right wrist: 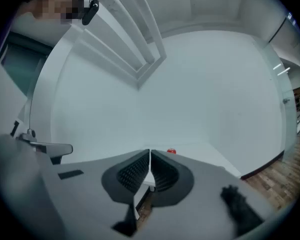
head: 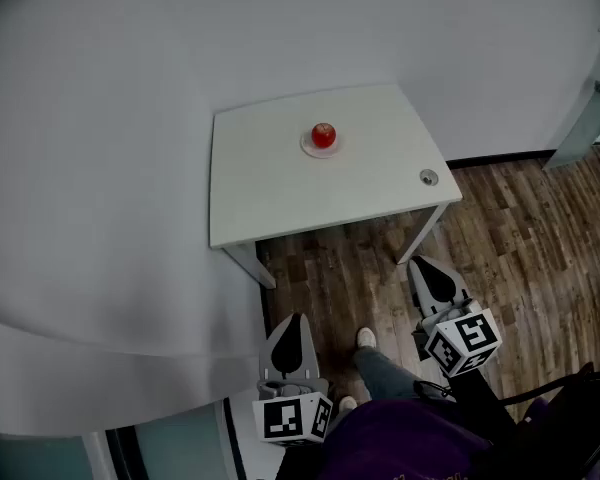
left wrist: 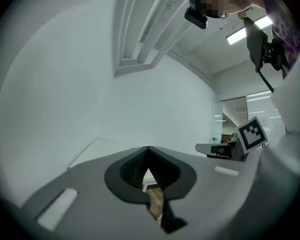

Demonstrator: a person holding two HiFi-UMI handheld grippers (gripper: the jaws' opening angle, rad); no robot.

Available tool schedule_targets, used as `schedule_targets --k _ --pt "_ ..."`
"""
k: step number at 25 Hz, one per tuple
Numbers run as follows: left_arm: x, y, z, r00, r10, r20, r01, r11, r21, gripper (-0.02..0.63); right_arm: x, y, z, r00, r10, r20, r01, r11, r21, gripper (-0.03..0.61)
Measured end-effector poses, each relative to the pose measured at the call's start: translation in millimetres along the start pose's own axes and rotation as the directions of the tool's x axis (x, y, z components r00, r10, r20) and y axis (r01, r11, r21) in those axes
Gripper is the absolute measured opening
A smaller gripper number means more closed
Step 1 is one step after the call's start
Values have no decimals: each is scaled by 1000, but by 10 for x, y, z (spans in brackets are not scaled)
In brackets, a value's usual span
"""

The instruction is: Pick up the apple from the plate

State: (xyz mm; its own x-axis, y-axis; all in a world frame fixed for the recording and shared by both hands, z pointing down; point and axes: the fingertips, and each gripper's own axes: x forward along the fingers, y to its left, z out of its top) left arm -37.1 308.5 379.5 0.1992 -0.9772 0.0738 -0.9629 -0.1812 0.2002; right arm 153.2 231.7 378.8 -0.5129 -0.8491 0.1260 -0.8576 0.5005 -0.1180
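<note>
A small red apple (head: 323, 135) sits on a round white plate (head: 307, 148) in the upper middle of the head view. It is toward the far edge of the white rectangular tabletop (head: 270, 193) and well clear of the near edge. Both tools hang low in the frame over the brown wood-plank floor (head: 520, 238), since the person stands back from the table, and neither is near the fruit.

The left gripper (head: 296, 320), at bottom centre, has its jaws pressed together with nothing between them. The right gripper (head: 426, 268), at lower right, is likewise closed and empty. In its own view the apple (right wrist: 171, 151) shows as a speck just above the jaw tips, so it seems roughly aimed.

The approach looks open. Bare white surface lies all round the plate, and the only other thing is a small round grey grommet (head: 428, 177) near the right edge. White walls stand behind and to the left, so the near side is probably the easiest way in. The jaws must spread before any grasp.
</note>
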Motion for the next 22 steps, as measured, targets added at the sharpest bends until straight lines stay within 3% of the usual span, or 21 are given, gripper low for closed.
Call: schedule_targets --k 11,22 --pt "1043 -53 210 999 53 11 -53 999 6 6 892 -666 282 998 59 -7 -59 998 -4 12" --pt "1465 -114 161 996 91 -3 -91 996 18 6 1302 -857 248 990 137 -14 -137 990 13 12"
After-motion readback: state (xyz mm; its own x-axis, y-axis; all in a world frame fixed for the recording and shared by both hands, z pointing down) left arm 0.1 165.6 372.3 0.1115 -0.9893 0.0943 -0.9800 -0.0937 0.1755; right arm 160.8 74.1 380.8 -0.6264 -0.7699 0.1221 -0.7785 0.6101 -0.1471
